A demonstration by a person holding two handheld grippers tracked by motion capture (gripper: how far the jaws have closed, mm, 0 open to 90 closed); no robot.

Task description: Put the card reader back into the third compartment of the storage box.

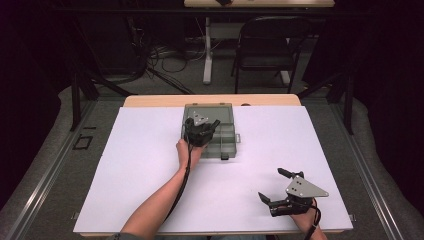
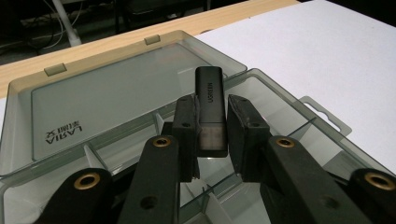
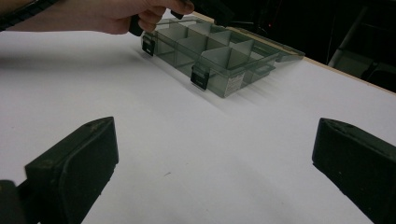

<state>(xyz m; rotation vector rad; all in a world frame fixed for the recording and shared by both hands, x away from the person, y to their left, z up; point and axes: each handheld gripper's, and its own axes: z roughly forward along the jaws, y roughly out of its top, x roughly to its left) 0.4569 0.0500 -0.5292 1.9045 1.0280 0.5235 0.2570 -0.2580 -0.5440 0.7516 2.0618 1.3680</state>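
Holding a black USB stick (image 2: pixel 211 109) between the pads of our left gripper (image 1: pixel 201 131), we hover over the open smoke-grey compartment box (image 1: pixel 227 142), which sits at twelve o'clock on the white sheet (image 1: pixel 150 170), toward the table's far edge. In the left gripper view the jaws are clamped on the stick's lower half, its upper end poking up toward the clear lid (image 2: pixel 116 93) lying flat behind the tray. Our right gripper (image 1: pixel 281 187) rests at about five o'clock on the sheet, jaws spread wide with nothing between them, well apart from the box.

We judge a few risks. The stick is pinched near one end, so it may pivot in the pads and land across a divider instead of dropping into one compartment. Opening the jaws too high could let it bounce out of the shallow tray. The box looks light and nothing steadies it, so a nudge from the gripper could slide it on the smooth sheet or tip the lid.

Our count: one USB stick, one compartment box with one hinged lid, two dark latches (image 3: pixel 198 76) on its front wall in the right gripper view, two grippers, one white sheet. We cannot tell the number of compartments.
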